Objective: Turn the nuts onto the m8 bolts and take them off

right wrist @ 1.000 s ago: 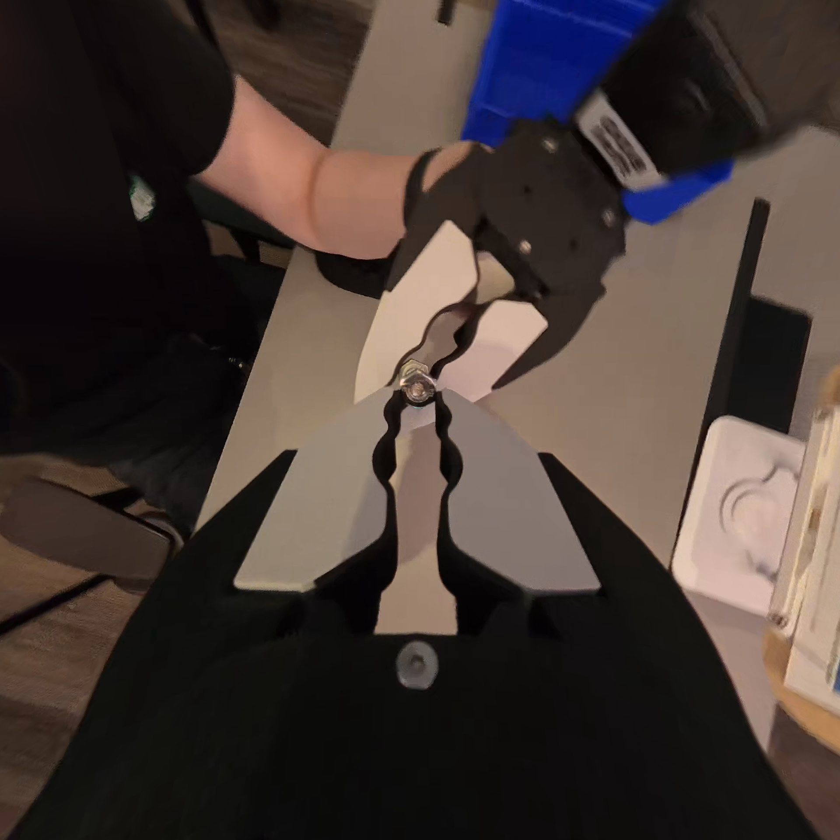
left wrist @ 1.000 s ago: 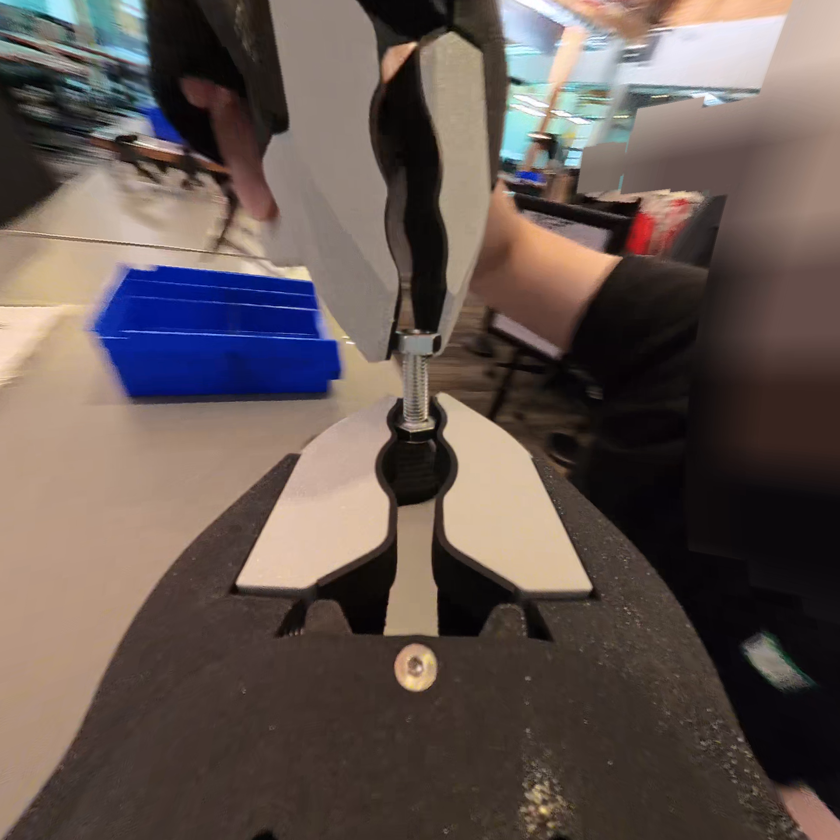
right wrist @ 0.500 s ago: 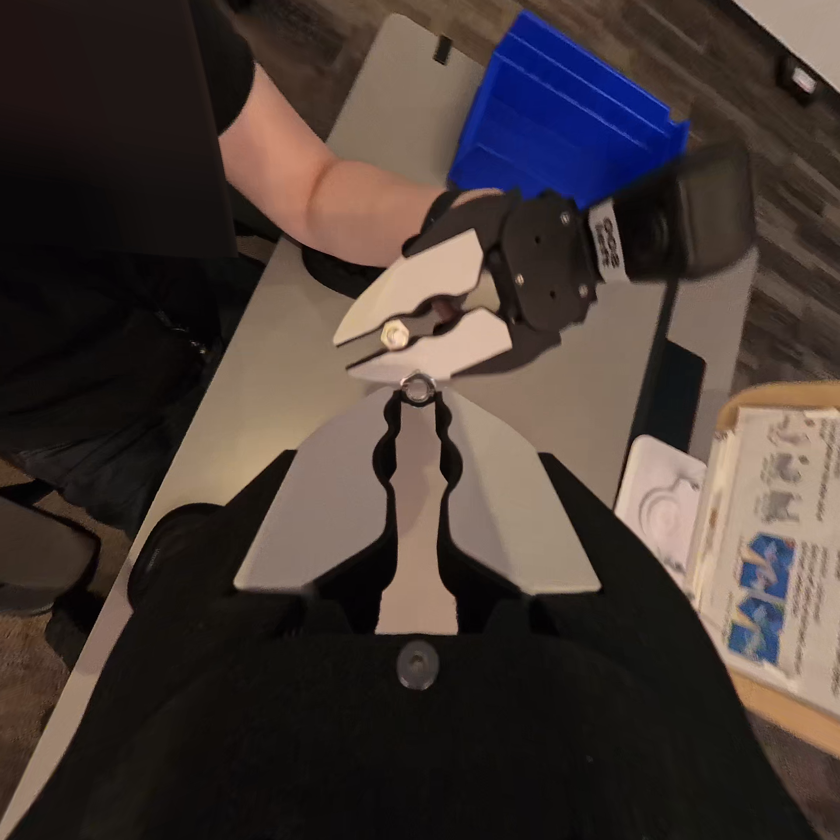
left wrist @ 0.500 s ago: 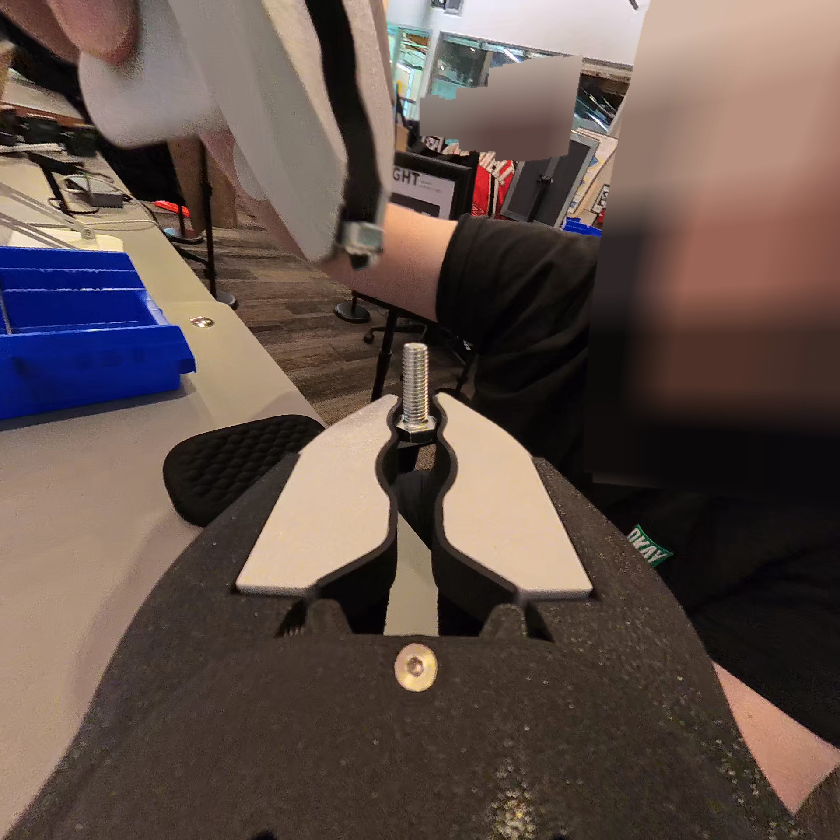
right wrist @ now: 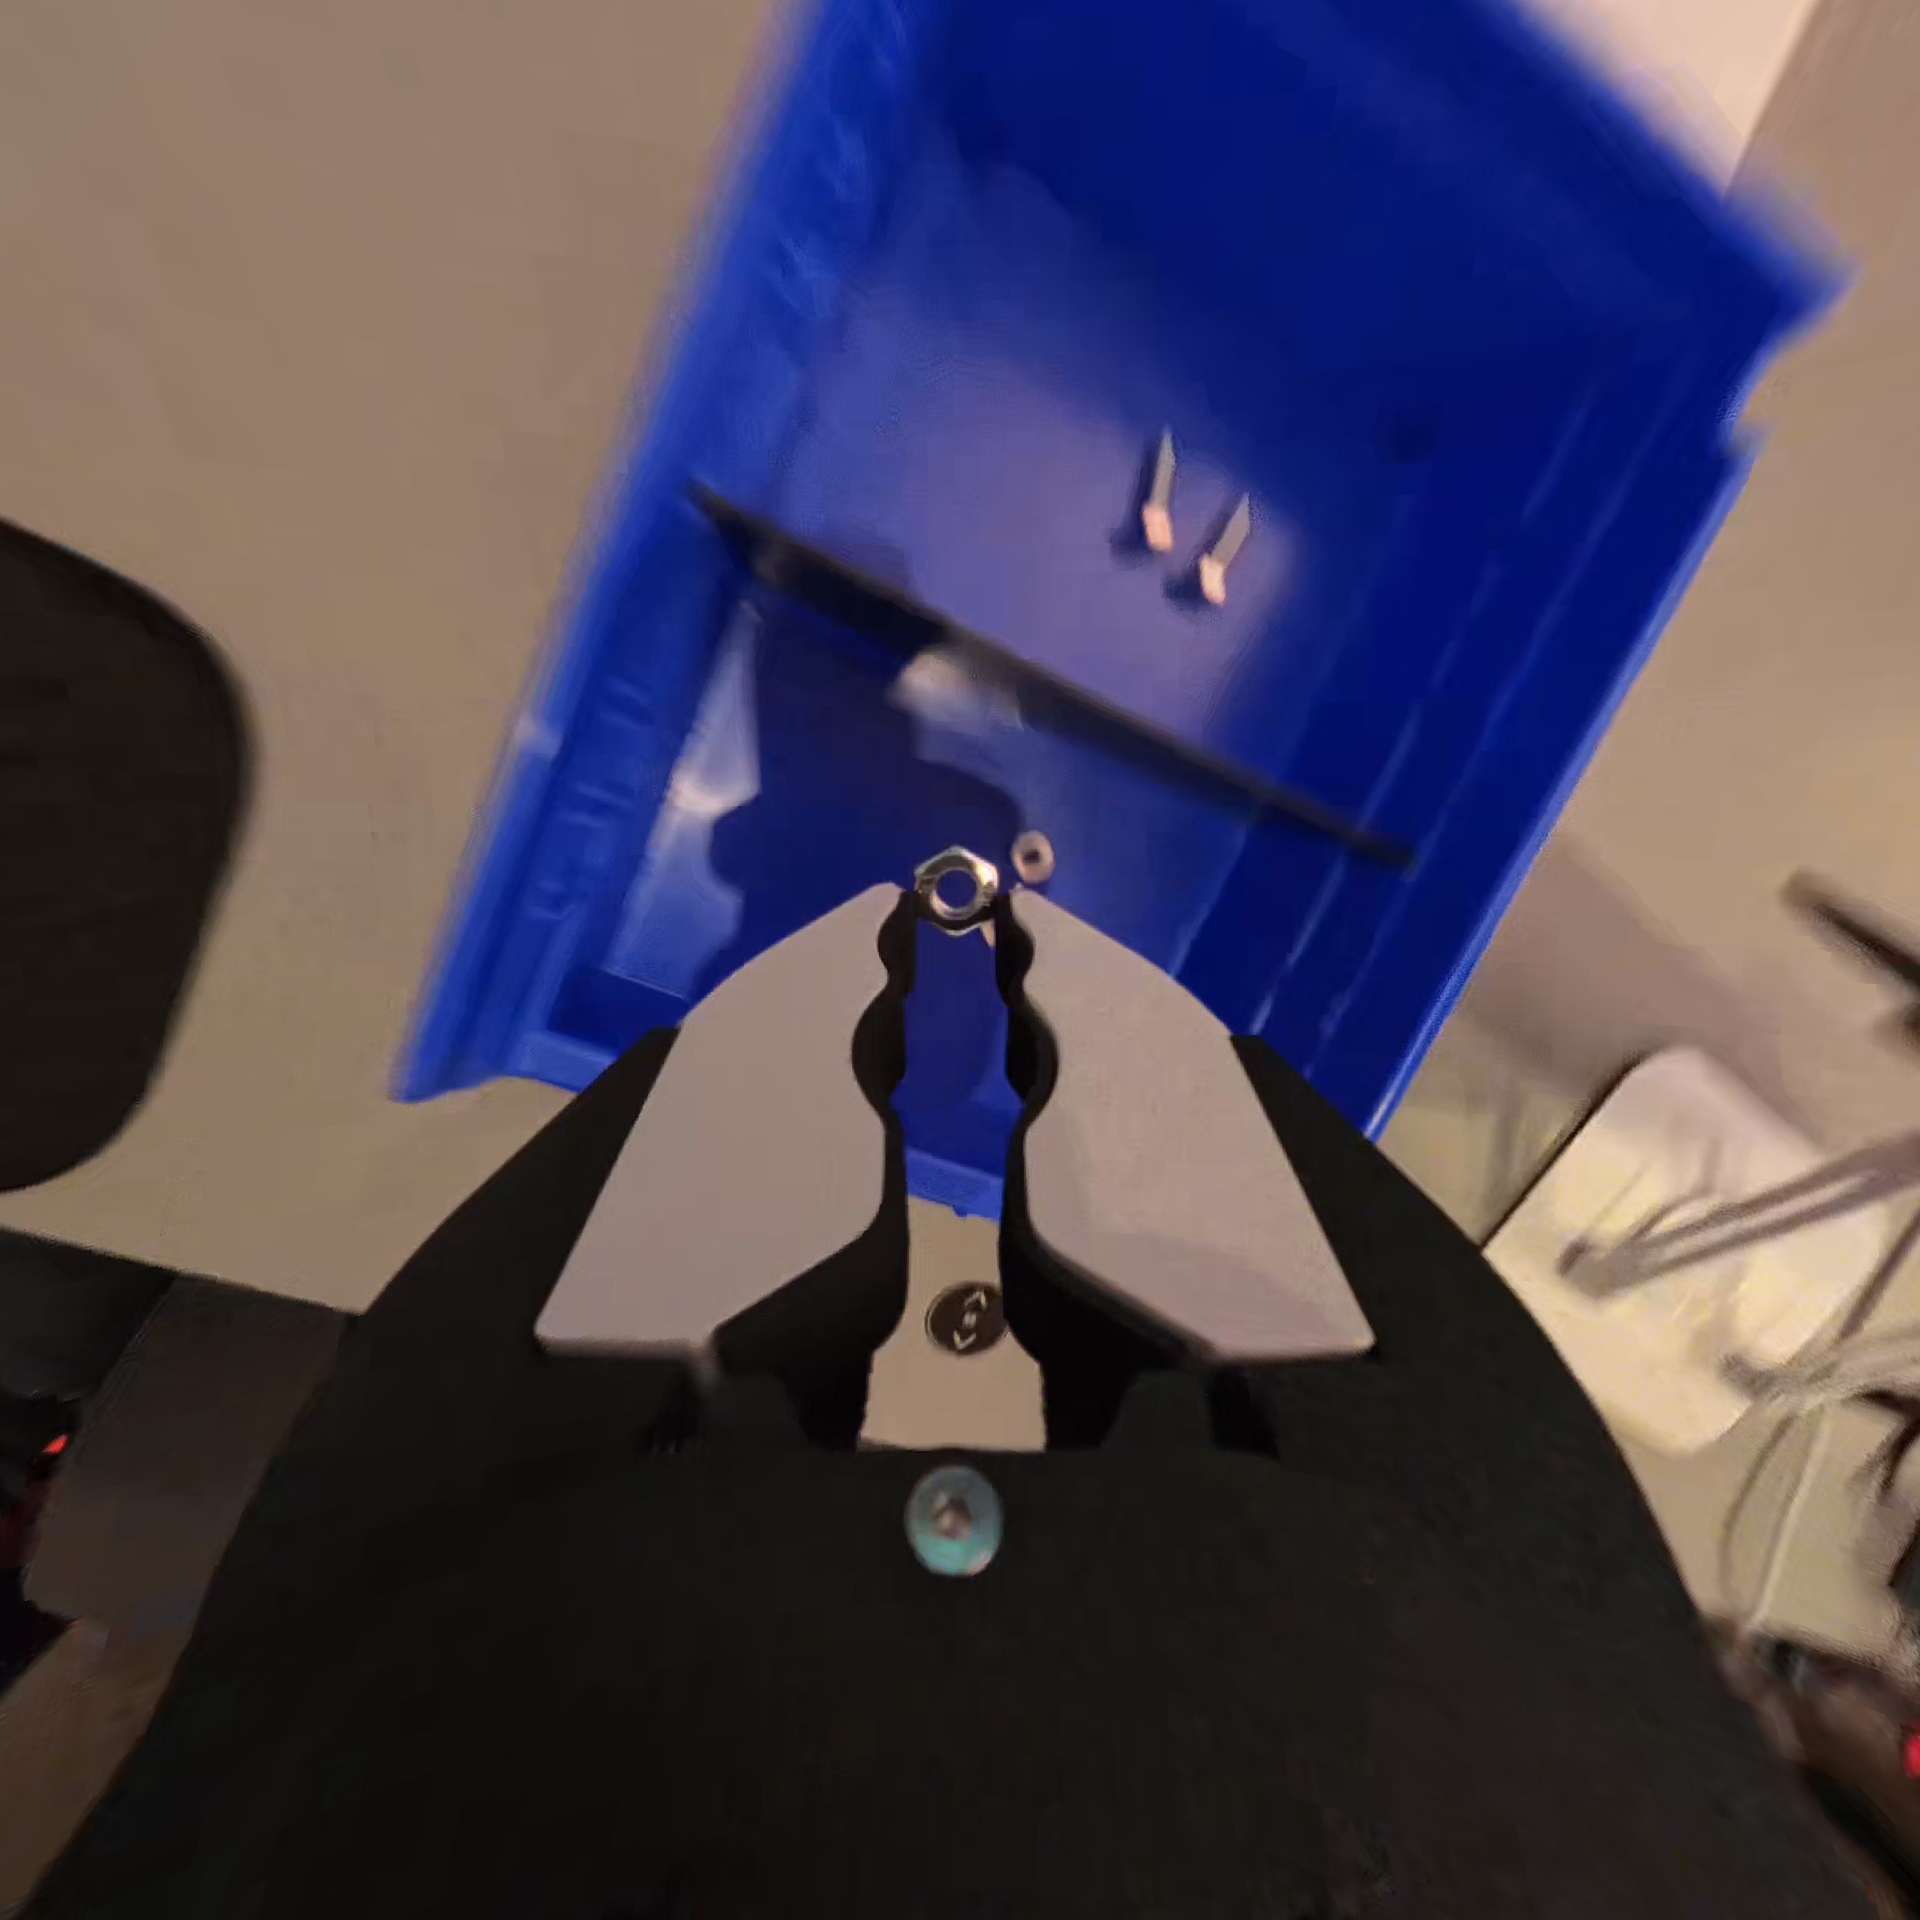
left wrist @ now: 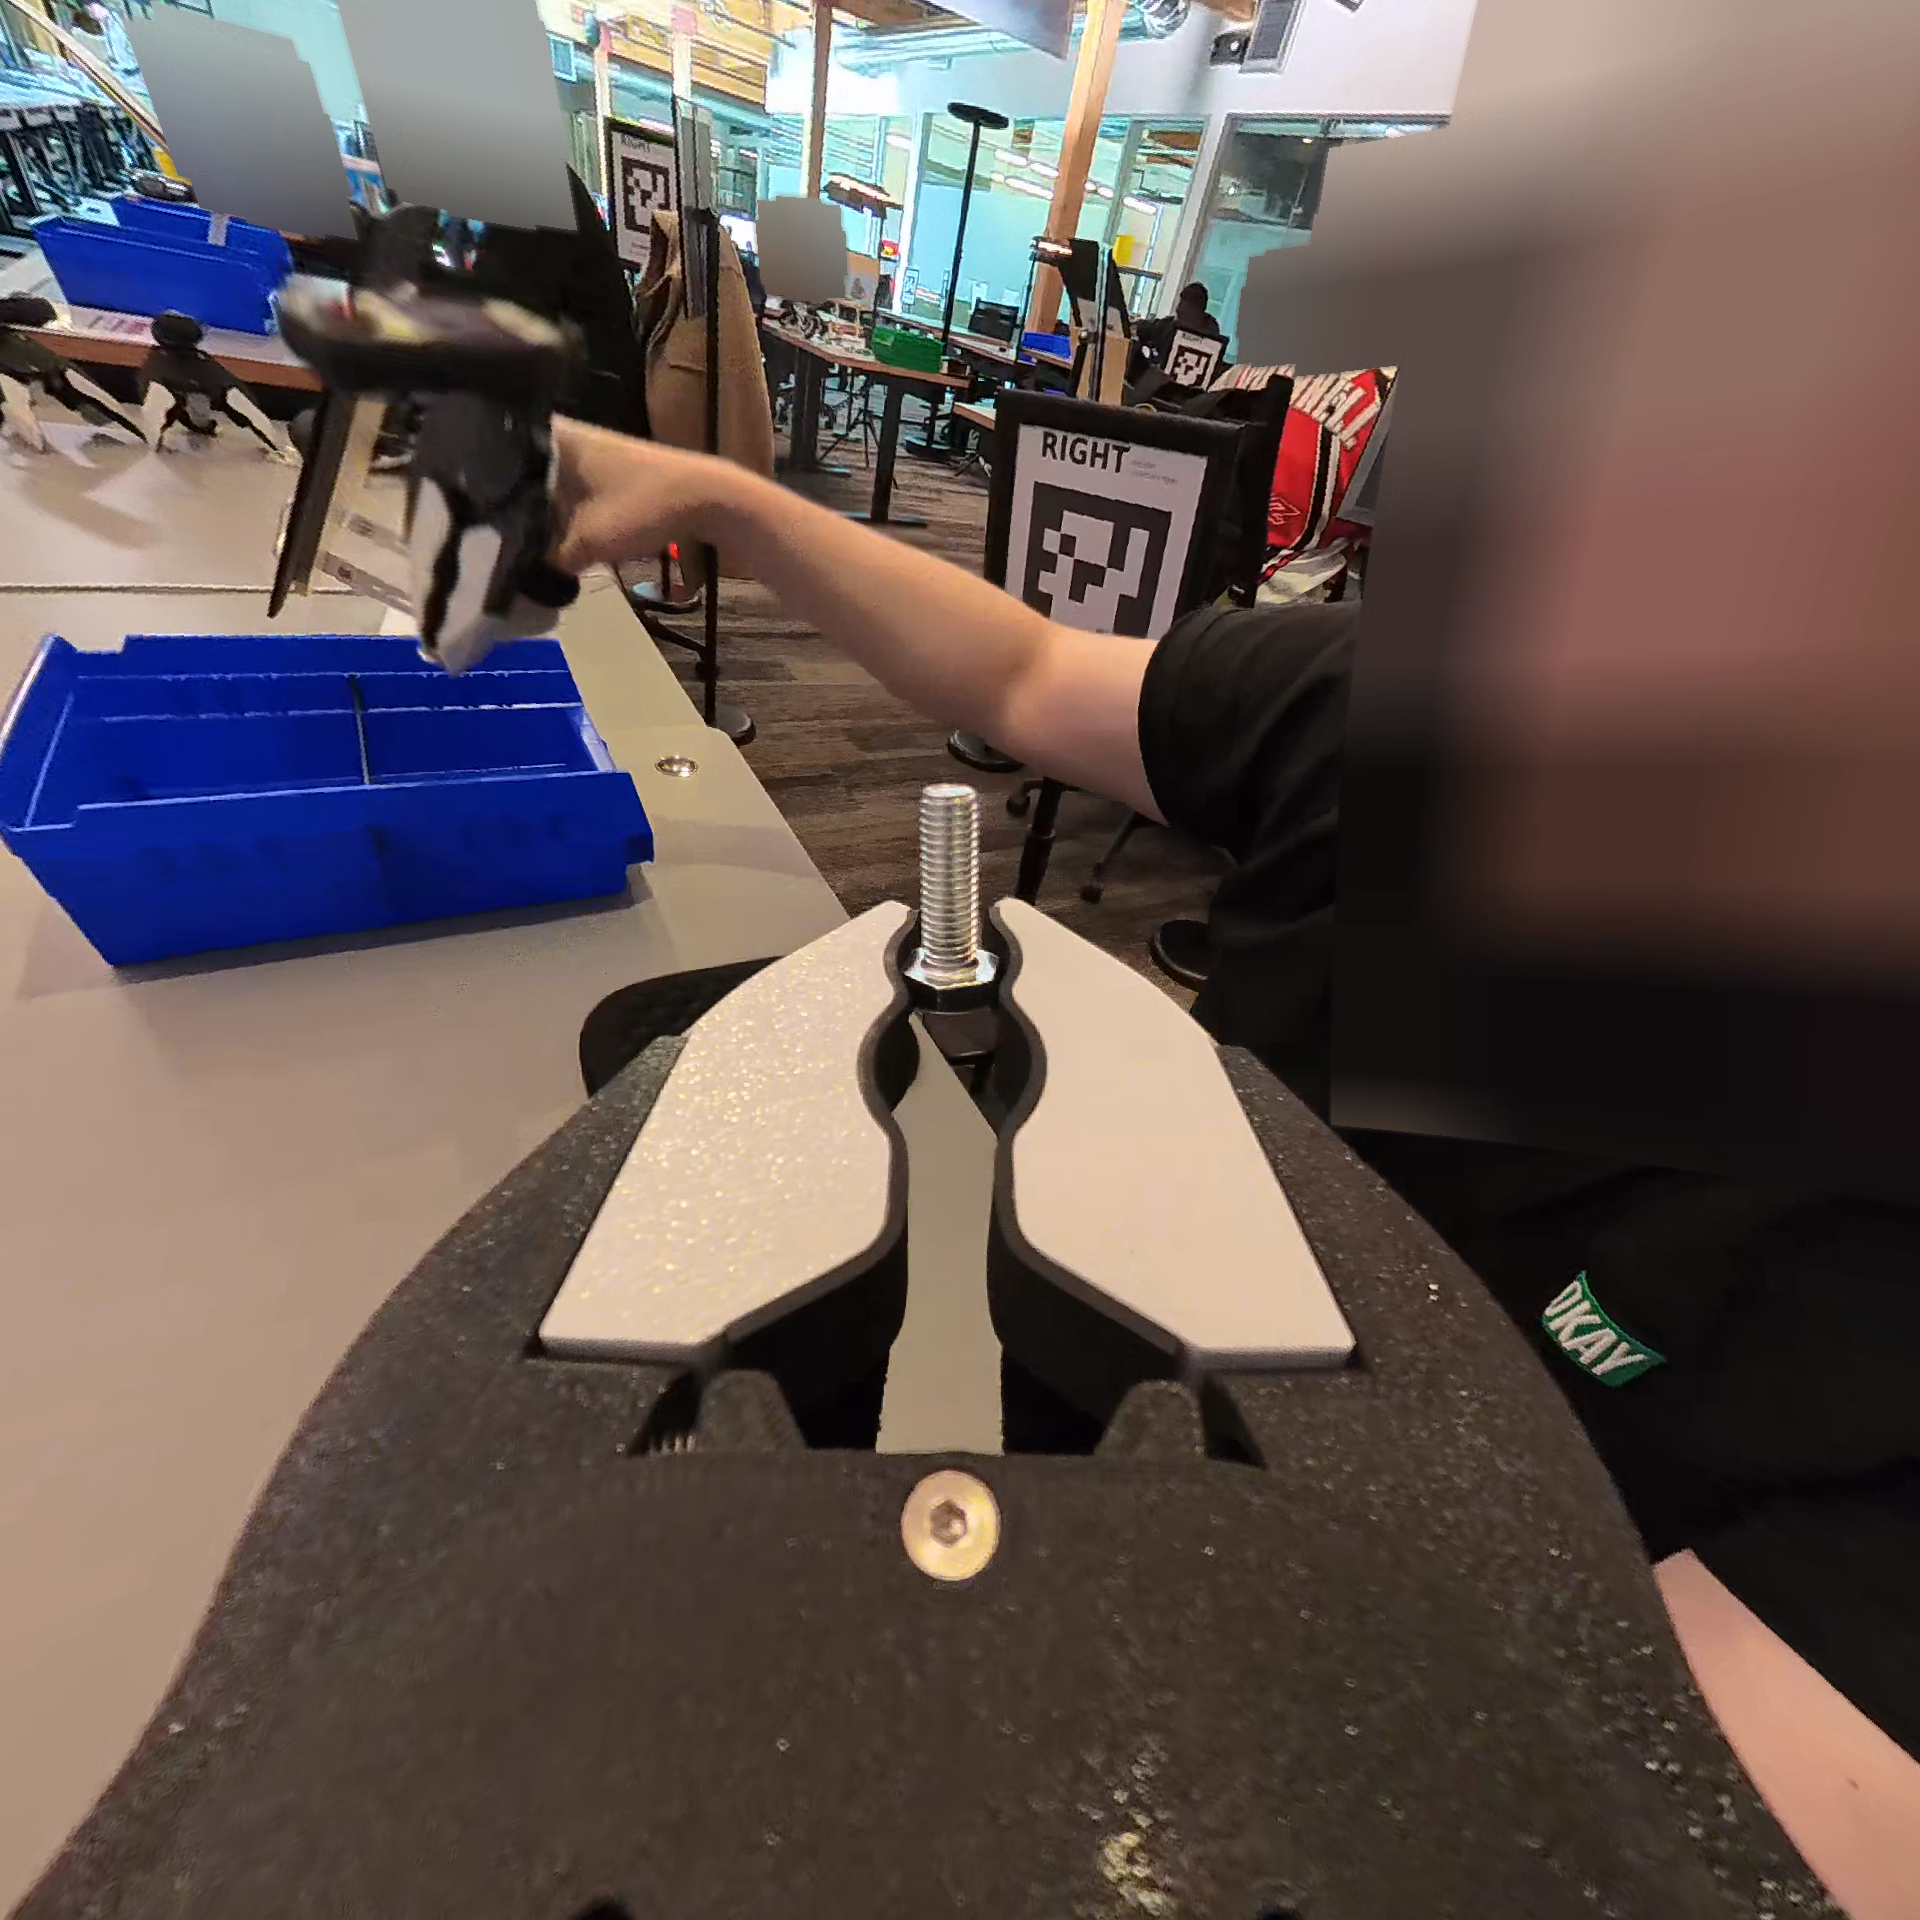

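My left gripper (left wrist: 948, 961) is shut on the hex head of a silver M8 bolt (left wrist: 948, 883), which stands upright with its bare thread pointing up, beside the table edge. My right gripper (right wrist: 956, 902) is shut on a silver nut (right wrist: 954, 894) and holds it over the near compartment of the blue bin (right wrist: 665, 582). Another nut (right wrist: 1032, 856) lies in that compartment. Two bolts (right wrist: 1184, 530) lie in the far compartment, behind a black divider. In the left wrist view the right gripper (left wrist: 457, 613) hangs over the blue bin (left wrist: 312, 821), blurred.
The grey table (left wrist: 260, 1143) holds the bin at the left. A black pad (left wrist: 644, 1013) lies by the table edge near my left gripper. A white tray (right wrist: 1662, 1195) and grey cables (right wrist: 1766, 1226) lie right of the bin. The person's arm (left wrist: 883, 613) spans the middle. Tip to tip, the grippers are about 50 centimeters apart.
The nut came off the bolt in my right gripper. That gripper then swung away from the bolt to over the blue bin. My left gripper kept the bolt upright.
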A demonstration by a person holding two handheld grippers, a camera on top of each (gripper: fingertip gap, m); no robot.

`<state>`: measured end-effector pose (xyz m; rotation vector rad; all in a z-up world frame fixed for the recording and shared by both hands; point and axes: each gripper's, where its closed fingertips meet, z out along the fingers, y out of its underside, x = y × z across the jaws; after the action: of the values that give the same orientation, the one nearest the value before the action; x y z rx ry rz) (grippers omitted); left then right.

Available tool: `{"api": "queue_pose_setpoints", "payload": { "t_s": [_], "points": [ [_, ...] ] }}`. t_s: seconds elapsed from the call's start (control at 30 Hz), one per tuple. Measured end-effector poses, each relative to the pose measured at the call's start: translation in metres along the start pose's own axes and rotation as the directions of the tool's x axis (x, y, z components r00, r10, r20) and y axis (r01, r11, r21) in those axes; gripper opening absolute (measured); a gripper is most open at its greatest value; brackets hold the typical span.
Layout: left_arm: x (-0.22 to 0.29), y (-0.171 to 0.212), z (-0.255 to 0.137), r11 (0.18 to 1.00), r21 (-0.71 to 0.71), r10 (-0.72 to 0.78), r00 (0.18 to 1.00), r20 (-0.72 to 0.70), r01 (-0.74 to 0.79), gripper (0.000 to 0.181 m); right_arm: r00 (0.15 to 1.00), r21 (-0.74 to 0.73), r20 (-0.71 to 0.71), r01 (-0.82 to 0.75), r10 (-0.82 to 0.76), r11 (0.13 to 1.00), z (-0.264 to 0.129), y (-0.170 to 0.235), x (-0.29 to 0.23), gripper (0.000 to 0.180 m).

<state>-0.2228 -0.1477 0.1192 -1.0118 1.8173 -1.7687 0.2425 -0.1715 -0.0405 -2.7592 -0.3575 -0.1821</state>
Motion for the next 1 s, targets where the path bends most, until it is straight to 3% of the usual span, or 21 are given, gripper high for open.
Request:
{"api": "queue_pose_setpoints", "payload": {
  "t_s": [0.1,0.23,0.57,1.0],
  "points": [
    [0.0,-0.001,0.001,1.0,0.004,-0.002,1.0,0.005,0.002,0.011,0.99,-0.132,-0.038,-0.143,0.139,0.981,0.047,0.046,0.021,0.014],
    [-0.002,0.001,0.003,1.0,-0.006,-0.011,1.0,0.013,0.011,0.011,0.967,-0.216,-0.151,-0.236,0.206,0.948,0.08,0.074,0.041,0.014],
    [-0.003,0.005,0.007,0.999,-0.033,-0.014,1.0,0.021,0.015,0.011,0.921,-0.178,-0.066,-0.389,0.384,0.904,0.1,0.07,0.044,0.014],
    [0.005,0.005,0.006,0.999,-0.04,0.004,1.0,0.012,-0.004,0.011,0.904,-0.214,-0.009,-0.419,0.427,0.882,0.113,0.073,0.038,0.015]
  ]
}}
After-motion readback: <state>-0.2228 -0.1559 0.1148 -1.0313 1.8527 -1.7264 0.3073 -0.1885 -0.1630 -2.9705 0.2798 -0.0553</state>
